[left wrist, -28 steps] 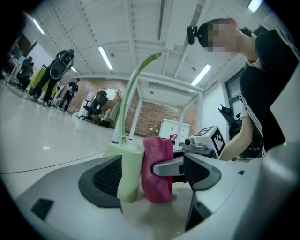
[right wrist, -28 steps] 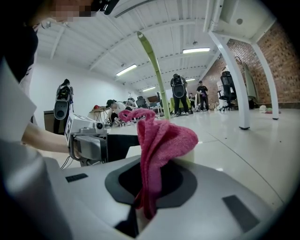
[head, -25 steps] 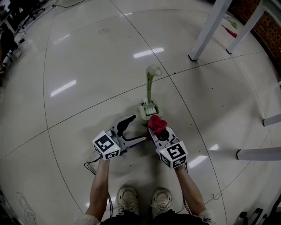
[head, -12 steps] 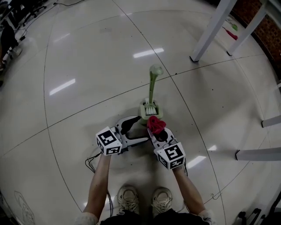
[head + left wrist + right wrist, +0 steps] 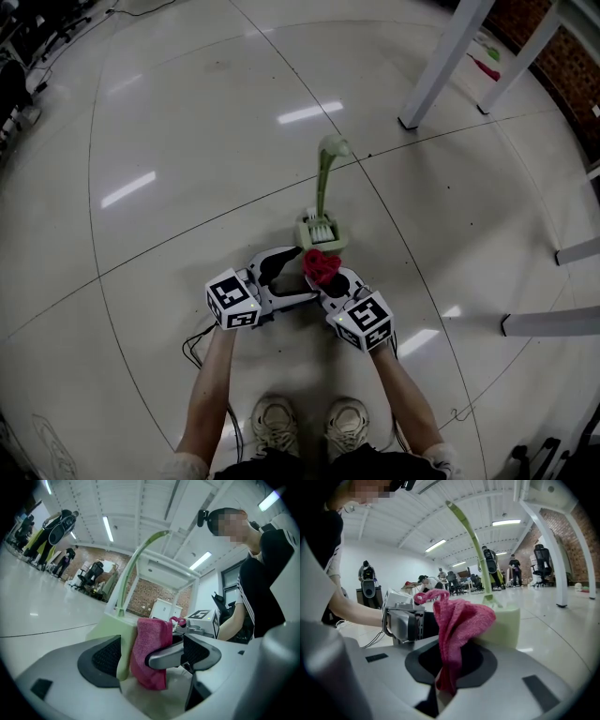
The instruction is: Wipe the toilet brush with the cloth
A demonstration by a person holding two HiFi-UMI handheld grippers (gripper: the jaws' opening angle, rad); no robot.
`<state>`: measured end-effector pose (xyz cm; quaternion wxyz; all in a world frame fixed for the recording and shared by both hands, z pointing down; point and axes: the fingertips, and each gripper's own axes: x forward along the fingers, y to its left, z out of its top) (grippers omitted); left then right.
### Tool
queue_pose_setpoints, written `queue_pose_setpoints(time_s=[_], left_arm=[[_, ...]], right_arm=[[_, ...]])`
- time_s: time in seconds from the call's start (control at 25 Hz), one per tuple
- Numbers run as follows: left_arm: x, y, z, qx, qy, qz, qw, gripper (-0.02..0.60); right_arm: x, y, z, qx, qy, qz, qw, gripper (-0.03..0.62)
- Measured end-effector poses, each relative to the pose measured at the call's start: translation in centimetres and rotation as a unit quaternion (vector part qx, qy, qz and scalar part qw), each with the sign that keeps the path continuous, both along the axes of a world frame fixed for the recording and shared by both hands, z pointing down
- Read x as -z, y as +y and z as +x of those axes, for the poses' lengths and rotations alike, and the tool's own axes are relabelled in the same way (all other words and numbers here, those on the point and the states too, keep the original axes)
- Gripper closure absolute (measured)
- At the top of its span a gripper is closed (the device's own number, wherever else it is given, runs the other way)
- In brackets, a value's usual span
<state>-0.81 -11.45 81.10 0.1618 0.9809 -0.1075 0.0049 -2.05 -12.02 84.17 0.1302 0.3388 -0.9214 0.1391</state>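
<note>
Right gripper (image 5: 443,682): fingers closed on the red cloth (image 5: 459,618), which bunches up above them. Left gripper (image 5: 140,660): fingers wide apart, gripping nothing. The cloth and one edge of the pale green holder (image 5: 108,629) show in the gap between them. Toilet brush (image 5: 323,183): upright in the holder on the floor (image 5: 187,141), centre of the head view, just above both grippers. The cloth sits just beside the holder's lower side.

Glossy pale floor (image 5: 187,141), white table legs (image 5: 445,61), brick wall (image 5: 574,66).
</note>
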Motion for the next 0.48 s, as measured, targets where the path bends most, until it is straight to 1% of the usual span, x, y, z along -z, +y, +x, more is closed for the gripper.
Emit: queue_pose_setpoints(time_s=[0.08,0.16,0.24,0.32,0.4,0.44,0.48], left_arm=[[0.0,0.0,0.1,0.001,0.003,-0.002,1.0,0.183],[0.1,0.2,0.2,-0.002,0.002,-0.001,1.0,0.183],[0.5,0.2,-0.1,0.0,-0.002,0.008,1.0,0.183],[1.3,-0.5,-0.9,0.021,0.005,0.019,0.9996,0.183],[1.6,-2.3,-2.1,0.059,0.017,0.023,0.9978,0.183],[1.4,-3.3,-2.5,0.072,0.018,0.024,0.997,0.183],[1.0,-4.2,-2.7,0.075,0.009,0.026,0.9968,0.183]], right_arm=[[0.1,0.1,-0.7,0.013,-0.001,0.002,1.0,0.563],[0.4,0.1,-0.9,0.004,-0.006,0.005,1.0,0.563],[0.6,0.1,-0.5,-0.014,-0.011,0.01,1.0,0.563],[0.8,0.1,0.6,-0.037,-0.018,0.015,0.999,0.563],[0.9,-0.1,2.3,-0.064,-0.028,0.015,0.997,0.563],[0.8,-0.3,3.1,-0.076,-0.032,0.012,0.996,0.563],[0.7,-0.5,3.8,-0.086,-0.035,0.008,0.996,0.563]])
